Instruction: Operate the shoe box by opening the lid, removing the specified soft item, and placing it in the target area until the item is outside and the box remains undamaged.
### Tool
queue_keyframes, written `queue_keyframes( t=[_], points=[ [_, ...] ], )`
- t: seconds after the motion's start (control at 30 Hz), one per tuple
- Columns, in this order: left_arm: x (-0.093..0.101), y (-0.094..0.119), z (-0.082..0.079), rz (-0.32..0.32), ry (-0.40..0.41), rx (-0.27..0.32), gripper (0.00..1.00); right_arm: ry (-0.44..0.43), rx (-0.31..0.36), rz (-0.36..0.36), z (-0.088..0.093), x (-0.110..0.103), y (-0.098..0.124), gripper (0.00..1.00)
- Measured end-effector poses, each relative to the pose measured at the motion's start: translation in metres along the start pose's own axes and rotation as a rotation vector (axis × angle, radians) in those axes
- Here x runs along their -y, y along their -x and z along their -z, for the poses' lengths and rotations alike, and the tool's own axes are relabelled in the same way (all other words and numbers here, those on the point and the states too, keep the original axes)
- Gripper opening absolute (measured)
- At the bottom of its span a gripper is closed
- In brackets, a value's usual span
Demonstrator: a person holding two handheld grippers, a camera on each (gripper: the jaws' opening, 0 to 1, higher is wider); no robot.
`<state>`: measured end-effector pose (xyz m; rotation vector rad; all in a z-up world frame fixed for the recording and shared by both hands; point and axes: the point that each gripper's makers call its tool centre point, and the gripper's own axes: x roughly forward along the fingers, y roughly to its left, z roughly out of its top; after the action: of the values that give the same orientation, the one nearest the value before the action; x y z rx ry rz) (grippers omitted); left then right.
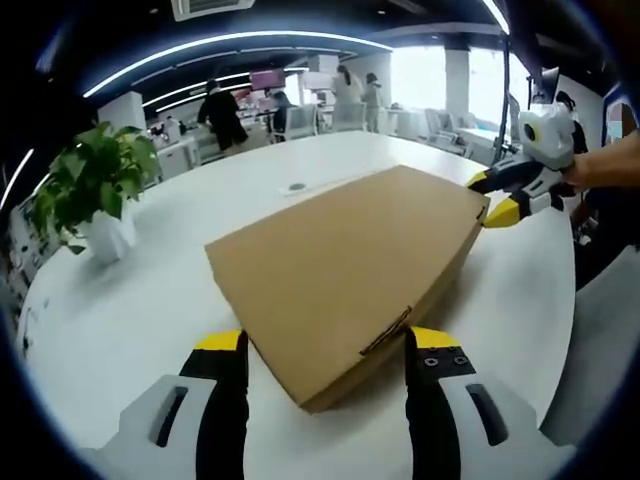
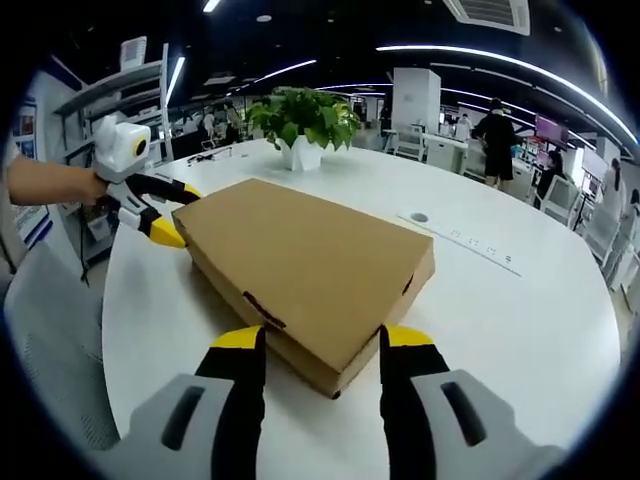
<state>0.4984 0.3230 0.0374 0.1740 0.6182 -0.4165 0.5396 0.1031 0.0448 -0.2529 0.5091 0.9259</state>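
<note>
In the left gripper view, your left tool (image 1: 325, 350) stands released astride a corner of the closed shoe box (image 1: 350, 265), mid-worktop (image 1: 130, 300). In the right gripper view, your right tool (image 2: 322, 350) likewise straddles the opposite corner, unclenched. I judge the cardboard light and crushable; lift the lid by its edge.

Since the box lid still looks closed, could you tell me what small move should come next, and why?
Probably ease the left gripper forward so one of its fingers catches under the lid edge of the shoe box, by the tab slot. The lid lies flat and shut, both grippers stand open at opposite corners, and the right gripper could steady the box on the white table.
</note>
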Motion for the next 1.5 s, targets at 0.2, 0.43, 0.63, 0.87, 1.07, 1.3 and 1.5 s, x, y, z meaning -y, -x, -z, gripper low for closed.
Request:
queue_keyframes(
  t=[0.2, 0.43, 0.63, 0.87, 1.07, 1.3, 1.5],
  points=[
    [-0.005, 0.002, 0.002, 0.017, -0.013, -0.011, 0.63, -0.013, 0.003, -0.004, 0.0, -0.007, 0.0, 0.4],
    [-0.011, 0.005, 0.004, 0.039, -0.027, -0.02, 0.63, -0.013, 0.001, -0.012, 0.0, -0.015, 0.0, 0.38],
    [-0.014, 0.009, 0.007, 0.056, -0.039, -0.027, 0.63, -0.012, 0.001, -0.019, 0.0, -0.023, 0.002, 0.37],
    [-0.017, 0.013, 0.011, 0.067, -0.046, -0.035, 0.63, -0.011, 0.001, -0.028, 0.001, -0.032, 0.002, 0.36],
    [-0.015, 0.021, 0.013, 0.072, -0.05, -0.042, 0.63, -0.01, 0.001, -0.037, 0.001, -0.039, 0.003, 0.35],
    [-0.013, 0.031, 0.018, 0.072, -0.051, -0.048, 0.63, -0.005, -0.001, -0.051, 0.002, -0.05, 0.004, 0.35],
    [-0.012, 0.041, 0.025, 0.073, -0.053, -0.057, 0.62, 0.002, 0.0, -0.068, 0.004, -0.061, 0.007, 0.34]
  ],
)
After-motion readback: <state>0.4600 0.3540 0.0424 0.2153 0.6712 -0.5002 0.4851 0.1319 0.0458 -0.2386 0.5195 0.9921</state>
